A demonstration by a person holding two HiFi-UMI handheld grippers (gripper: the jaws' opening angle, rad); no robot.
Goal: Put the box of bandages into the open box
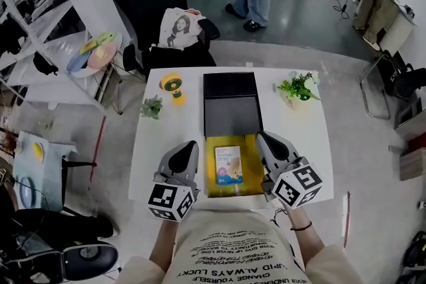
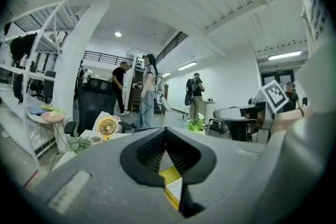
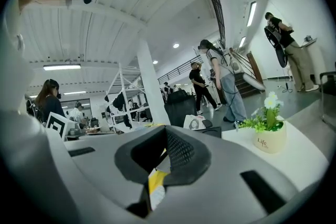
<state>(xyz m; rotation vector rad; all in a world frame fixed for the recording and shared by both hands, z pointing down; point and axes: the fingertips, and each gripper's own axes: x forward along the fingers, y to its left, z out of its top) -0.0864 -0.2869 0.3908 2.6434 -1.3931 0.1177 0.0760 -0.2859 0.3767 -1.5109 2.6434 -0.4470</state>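
Note:
The bandage box (image 1: 229, 165), white and blue with a picture on it, lies flat inside the open box (image 1: 253, 173), whose inside is yellow. That box sits at the table's front middle, its dark lid (image 1: 231, 106) folded open behind it. My left gripper (image 1: 189, 145) stands just left of the open box, shut and holding nothing. My right gripper (image 1: 265, 138) stands just right of it, also shut and holding nothing. Below the closed jaws of the left gripper (image 2: 165, 134) a corner of the yellow box (image 2: 169, 177) shows. The right gripper (image 3: 167, 131) view shows the same yellow box (image 3: 155, 180).
On the white table (image 1: 166, 143) stand a yellow fan (image 1: 173, 86), a small green plant (image 1: 152, 106) and a potted plant (image 1: 297, 88). A black chair with a printed bag (image 1: 180, 28) is behind the table. People stand on the floor beyond; shelving is at the left.

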